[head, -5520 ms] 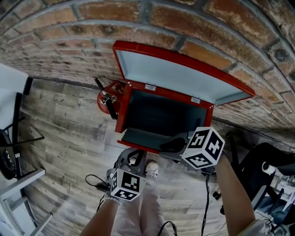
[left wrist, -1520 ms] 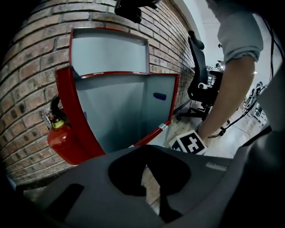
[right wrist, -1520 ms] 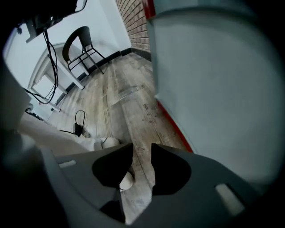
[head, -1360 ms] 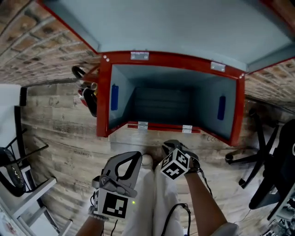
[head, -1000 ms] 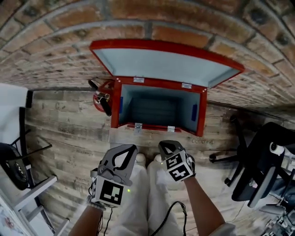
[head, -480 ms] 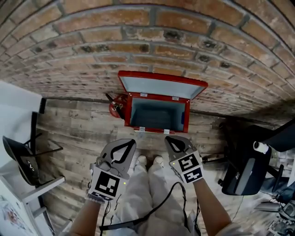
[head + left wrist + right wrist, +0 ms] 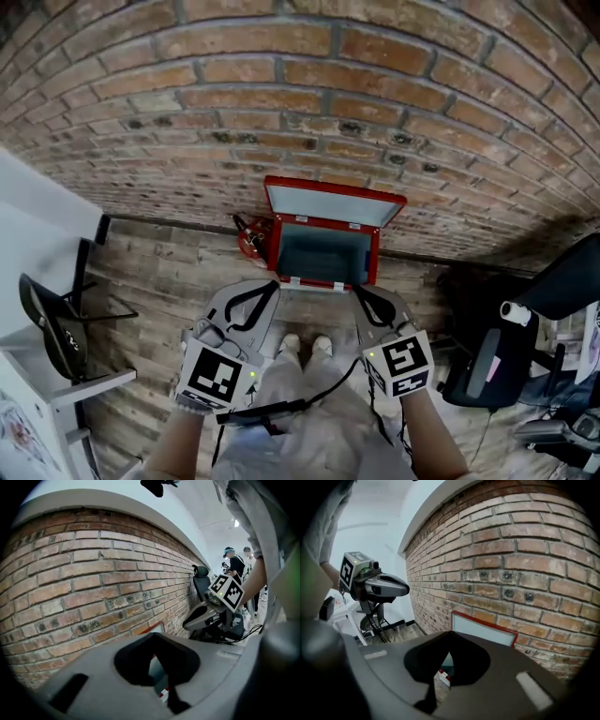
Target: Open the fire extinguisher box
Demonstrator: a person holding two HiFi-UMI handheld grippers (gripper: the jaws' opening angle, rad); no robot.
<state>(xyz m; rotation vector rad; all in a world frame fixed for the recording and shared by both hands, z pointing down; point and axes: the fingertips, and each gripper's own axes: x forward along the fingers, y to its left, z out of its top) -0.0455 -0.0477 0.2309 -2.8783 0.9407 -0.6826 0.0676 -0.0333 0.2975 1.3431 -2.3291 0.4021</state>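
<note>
Both the left hand-held gripper [image 7: 265, 288] and right hand-held gripper [image 7: 360, 292] are hovering clenched and empty before the open fire extinguisher box [image 7: 323, 251].

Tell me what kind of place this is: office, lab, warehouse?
Probably an indoor office or lab workspace. A bare brick wall meets a wood-plank floor, a black office chair stands at the right, and a red fire extinguisher box sits open against the wall.

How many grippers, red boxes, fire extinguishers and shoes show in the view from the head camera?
Grippers: 2, the left gripper and the right gripper
Red box: 1
Fire extinguisher: 1
Shoes: 2
Total: 6
</note>
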